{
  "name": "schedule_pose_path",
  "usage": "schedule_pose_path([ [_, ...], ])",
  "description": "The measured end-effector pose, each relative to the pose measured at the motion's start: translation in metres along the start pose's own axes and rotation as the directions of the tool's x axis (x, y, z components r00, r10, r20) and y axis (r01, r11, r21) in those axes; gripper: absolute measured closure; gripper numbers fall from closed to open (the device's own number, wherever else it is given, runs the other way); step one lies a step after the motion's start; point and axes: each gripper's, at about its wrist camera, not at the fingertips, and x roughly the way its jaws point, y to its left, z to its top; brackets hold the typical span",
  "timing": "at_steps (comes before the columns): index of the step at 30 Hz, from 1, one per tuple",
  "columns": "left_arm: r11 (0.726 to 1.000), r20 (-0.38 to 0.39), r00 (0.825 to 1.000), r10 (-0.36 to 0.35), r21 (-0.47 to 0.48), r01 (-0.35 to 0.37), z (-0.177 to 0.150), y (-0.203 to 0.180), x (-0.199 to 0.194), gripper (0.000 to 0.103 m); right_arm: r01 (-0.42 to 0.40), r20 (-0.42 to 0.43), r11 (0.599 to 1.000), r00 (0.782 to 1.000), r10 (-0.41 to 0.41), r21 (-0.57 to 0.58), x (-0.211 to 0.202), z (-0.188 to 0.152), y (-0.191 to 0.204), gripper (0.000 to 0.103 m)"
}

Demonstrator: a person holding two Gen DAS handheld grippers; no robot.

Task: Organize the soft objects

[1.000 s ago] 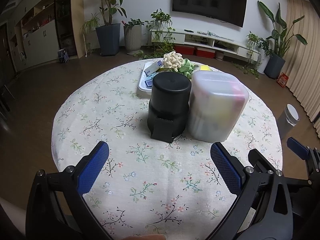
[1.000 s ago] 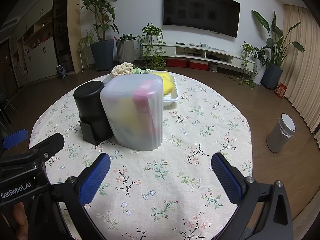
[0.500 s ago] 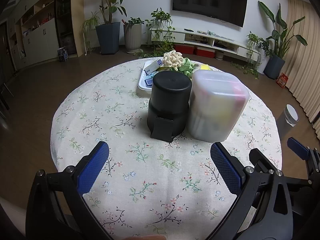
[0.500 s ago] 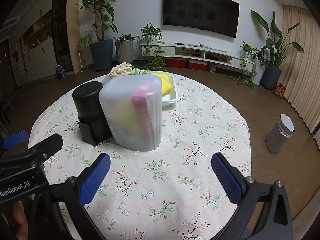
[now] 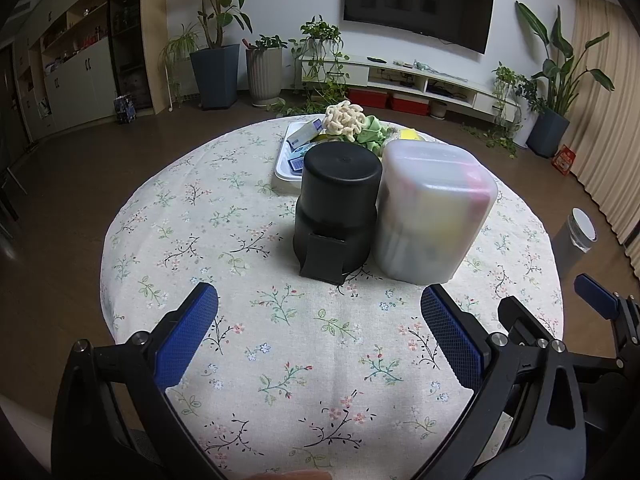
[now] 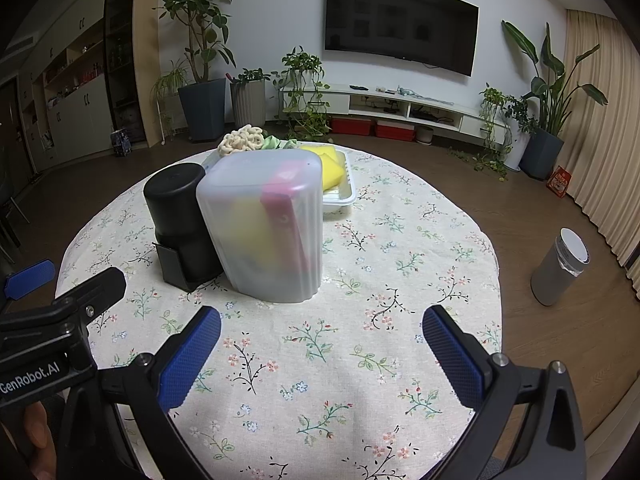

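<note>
A white tray (image 5: 283, 168) (image 6: 340, 200) at the table's far side holds soft items: a cream knotted piece (image 5: 343, 122) (image 6: 242, 142), green cloth (image 5: 370, 136) (image 6: 272, 143), a yellow sponge (image 6: 326, 166) and small blue-white packets (image 5: 304, 134). In front stand a black cylinder container (image 5: 338, 212) (image 6: 180, 220) and a frosted translucent bin (image 5: 434, 210) (image 6: 268, 224) with yellow and pink items inside. My left gripper (image 5: 318, 320) and right gripper (image 6: 320, 334) are both open and empty, low over the table's near part.
The round table has a floral cloth (image 5: 280, 320) (image 6: 360, 320). A grey bin (image 5: 578, 236) (image 6: 562, 266) stands on the floor to the right. Potted plants and a TV unit line the far wall.
Both grippers have drifted back and up slightly. Nothing on the table has moved.
</note>
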Motion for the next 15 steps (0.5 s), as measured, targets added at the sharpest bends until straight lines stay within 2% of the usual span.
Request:
schedule_pose_path([
  [15,1.000,-0.006,1.000,-0.009,-0.002,0.009,0.0002,-0.0006,0.0005,0.000,0.000,-0.001,1.000,1.000,0.000,0.001,0.0004,0.0003,-0.0013,0.000],
])
